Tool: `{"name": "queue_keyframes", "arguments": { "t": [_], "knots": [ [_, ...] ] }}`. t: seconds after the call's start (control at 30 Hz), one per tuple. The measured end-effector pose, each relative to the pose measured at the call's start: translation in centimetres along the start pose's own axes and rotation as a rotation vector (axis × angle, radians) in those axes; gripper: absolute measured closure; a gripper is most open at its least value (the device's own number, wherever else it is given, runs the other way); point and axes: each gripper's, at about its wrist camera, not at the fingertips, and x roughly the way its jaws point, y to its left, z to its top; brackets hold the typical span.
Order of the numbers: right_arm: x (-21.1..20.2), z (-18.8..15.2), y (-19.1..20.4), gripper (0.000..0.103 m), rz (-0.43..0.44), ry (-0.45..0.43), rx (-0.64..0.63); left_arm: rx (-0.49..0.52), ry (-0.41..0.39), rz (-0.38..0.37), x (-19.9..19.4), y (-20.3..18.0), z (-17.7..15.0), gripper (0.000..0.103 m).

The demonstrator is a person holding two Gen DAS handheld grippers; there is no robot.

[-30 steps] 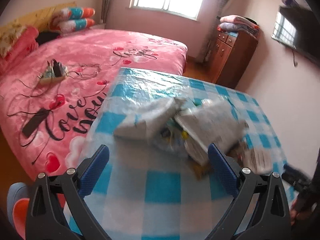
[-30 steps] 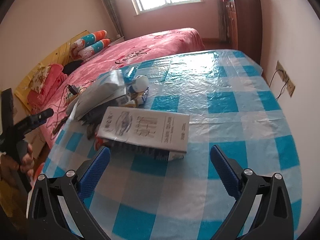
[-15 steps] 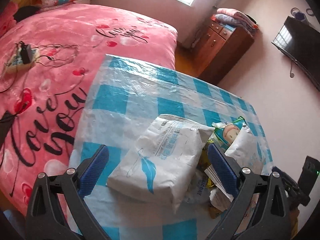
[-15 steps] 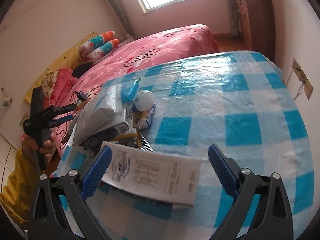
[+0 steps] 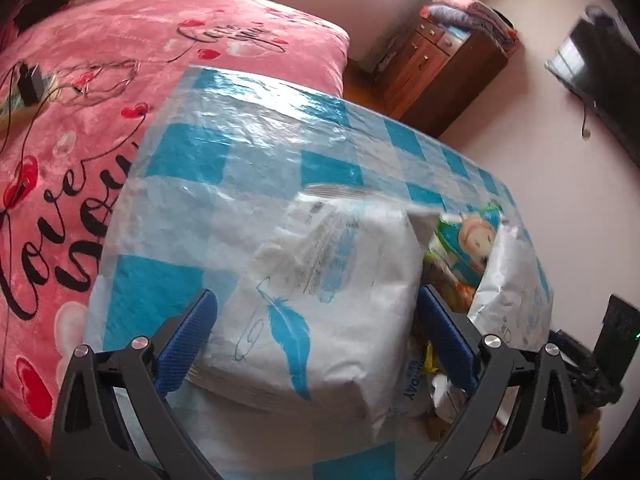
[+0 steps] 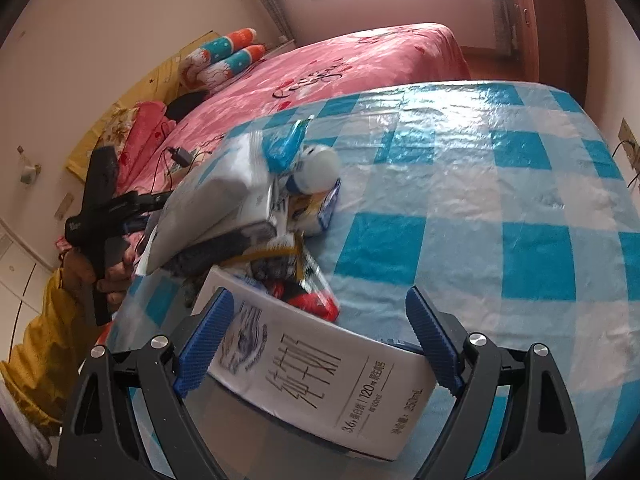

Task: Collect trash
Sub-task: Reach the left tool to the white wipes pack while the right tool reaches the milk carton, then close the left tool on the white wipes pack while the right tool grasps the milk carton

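**2 grippers close in on a heap of trash**

On a table covered in a blue-and-white checked cloth [image 5: 256,152], the trash lies piled toward the cloth's edge. In the left wrist view, the left gripper [image 5: 316,340] stands wide open around a white plastic pack [image 5: 332,292] at lower centre; its blue pads sit beside the pack's 2 sides, and contact cannot be told. The pack looks soft, light and slippery, best squeezed across its width. A cartoon-printed wrapper [image 5: 472,240] and a white bag [image 5: 516,284] crowd its right side.

In the right wrist view, the right gripper [image 6: 316,344], its jaws just narrowed but still wide, straddles a milk carton [image 6: 320,376] without pressing it. The carton seems stiff, light and crushable; grip its 2 long sides. Wrappers [image 6: 308,296] lie against its far edge, a pink bed [image 6: 340,64] beyond.
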Motion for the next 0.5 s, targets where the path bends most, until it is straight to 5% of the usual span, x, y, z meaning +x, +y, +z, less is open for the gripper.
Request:
{"name": "queue_keyframes", "arguments": {
  "t": [0.23,0.5],
  "knots": [
    [-0.7,-3.1,2.2,0.016,0.042,0.023,-0.020,0.091,0.030,0.016,-0.2,-3.5,-2.7,0.005],
    [-2.6,-6.7,4.9,0.016,0.052,0.025,-0.049,0.160,0.070,-0.052,-1.3,-7.7,-7.2,0.005]
  ]
}}
